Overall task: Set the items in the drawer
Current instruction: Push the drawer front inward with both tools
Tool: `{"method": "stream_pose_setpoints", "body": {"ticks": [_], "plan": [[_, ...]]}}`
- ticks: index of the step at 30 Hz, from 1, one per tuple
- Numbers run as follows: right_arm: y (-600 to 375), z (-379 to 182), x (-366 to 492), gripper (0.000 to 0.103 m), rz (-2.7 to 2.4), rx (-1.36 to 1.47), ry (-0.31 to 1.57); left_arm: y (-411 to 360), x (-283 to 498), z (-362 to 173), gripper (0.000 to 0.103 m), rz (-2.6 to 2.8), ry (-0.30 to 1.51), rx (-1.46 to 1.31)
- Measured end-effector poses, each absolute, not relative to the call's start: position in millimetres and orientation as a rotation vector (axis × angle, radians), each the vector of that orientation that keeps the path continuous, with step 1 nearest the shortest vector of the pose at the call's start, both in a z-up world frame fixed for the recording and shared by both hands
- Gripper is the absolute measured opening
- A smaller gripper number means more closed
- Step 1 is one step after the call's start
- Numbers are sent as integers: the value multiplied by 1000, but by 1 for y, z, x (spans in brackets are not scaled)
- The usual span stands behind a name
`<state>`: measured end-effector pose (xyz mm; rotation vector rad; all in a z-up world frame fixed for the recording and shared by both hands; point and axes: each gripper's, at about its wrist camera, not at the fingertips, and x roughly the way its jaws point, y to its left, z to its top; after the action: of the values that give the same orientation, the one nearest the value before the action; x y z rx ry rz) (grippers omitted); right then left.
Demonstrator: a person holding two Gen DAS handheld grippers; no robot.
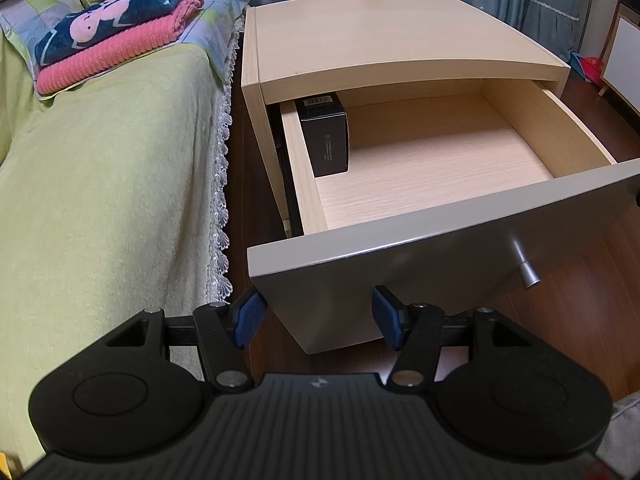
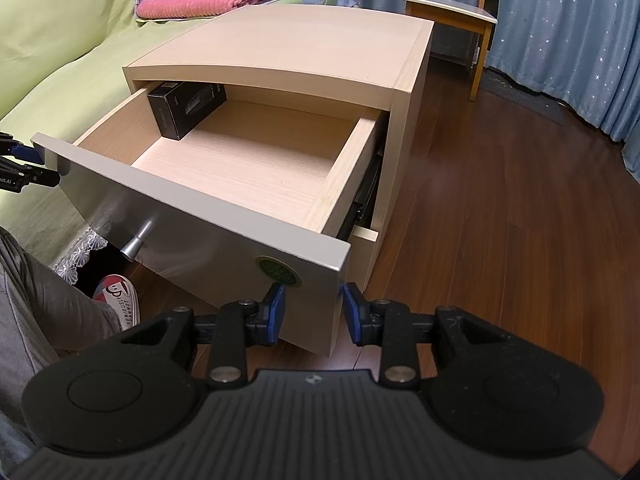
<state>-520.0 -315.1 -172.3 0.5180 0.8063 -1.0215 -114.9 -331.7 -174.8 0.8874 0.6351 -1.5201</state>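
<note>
In front of the open drawer, with a black box already inside, the left gripper and right gripper hang wide and empty, so closing it, or fetching another item, likely comes next.

The left wrist view looks down and forward from just before the drawer's left front corner, the bed filling its left side. The right wrist view sits close at the right front corner, facing back toward the bed (the floor on its right). Both share the open drawer, the black box inside and the nightstand.
</note>
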Motion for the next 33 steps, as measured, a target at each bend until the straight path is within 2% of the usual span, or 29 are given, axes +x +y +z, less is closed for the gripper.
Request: {"method": "stream_pose_setpoints", "body": {"ticks": [33], "plan": [[-326, -174, -521, 28, -1039, 516, 785, -345, -117, -176, 60, -1503, 618, 875]]}}
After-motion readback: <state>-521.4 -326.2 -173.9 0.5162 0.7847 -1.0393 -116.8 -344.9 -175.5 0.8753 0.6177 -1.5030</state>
